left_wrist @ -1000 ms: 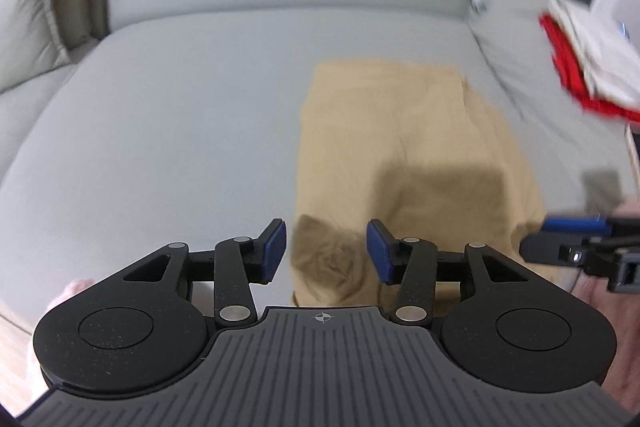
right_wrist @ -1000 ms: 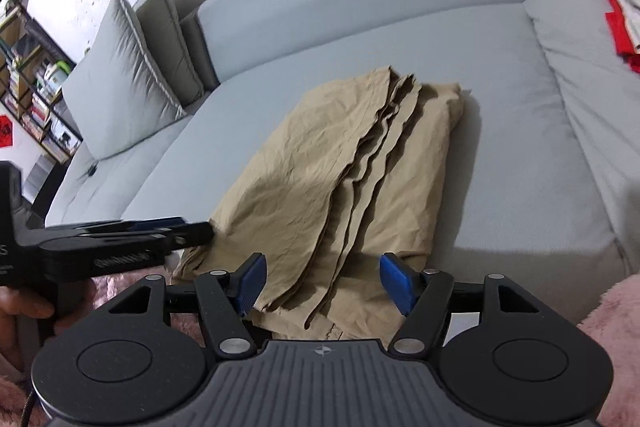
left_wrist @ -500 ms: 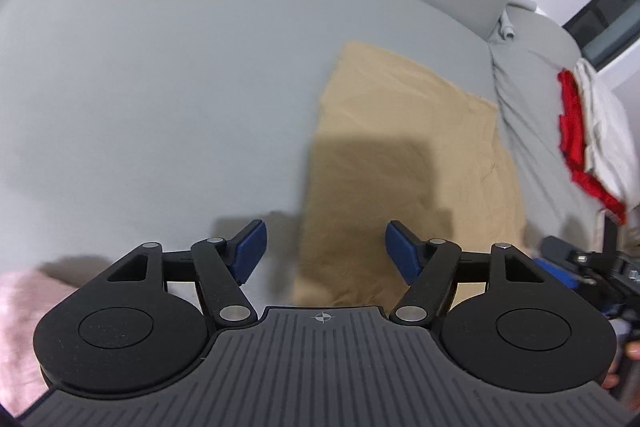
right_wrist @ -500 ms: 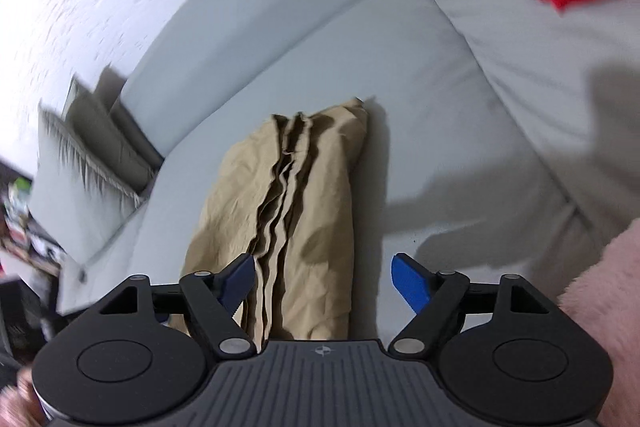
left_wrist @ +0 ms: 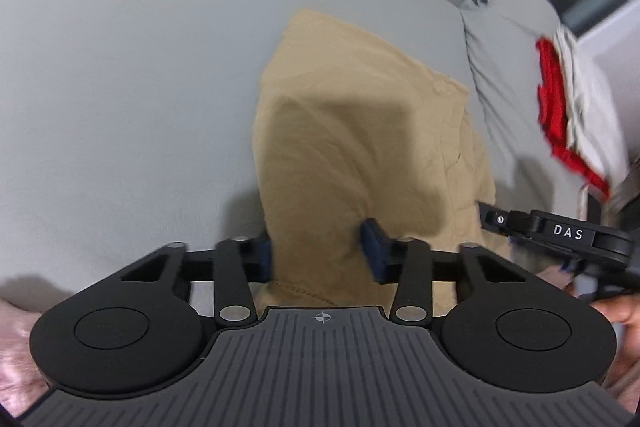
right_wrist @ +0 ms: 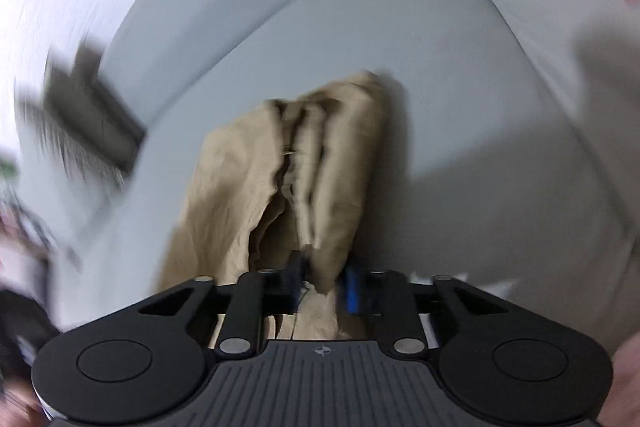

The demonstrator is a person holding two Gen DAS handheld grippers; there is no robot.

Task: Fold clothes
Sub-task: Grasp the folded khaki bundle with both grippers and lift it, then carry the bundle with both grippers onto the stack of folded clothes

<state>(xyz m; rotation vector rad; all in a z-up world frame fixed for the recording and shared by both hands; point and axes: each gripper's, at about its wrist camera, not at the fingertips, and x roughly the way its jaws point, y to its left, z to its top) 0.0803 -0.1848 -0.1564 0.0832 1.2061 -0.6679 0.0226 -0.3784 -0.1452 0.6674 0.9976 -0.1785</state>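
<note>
The tan garment is being closed on by both grippers; only the right wrist view shows its layered edges pinched.

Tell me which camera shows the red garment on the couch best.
The left wrist view: the red garment lies fairly sharp under pale cloth. The right wrist view catches only a blurred red corner.

One tan garment, one red garment, one white garment, one grey sofa, two grippers
</note>
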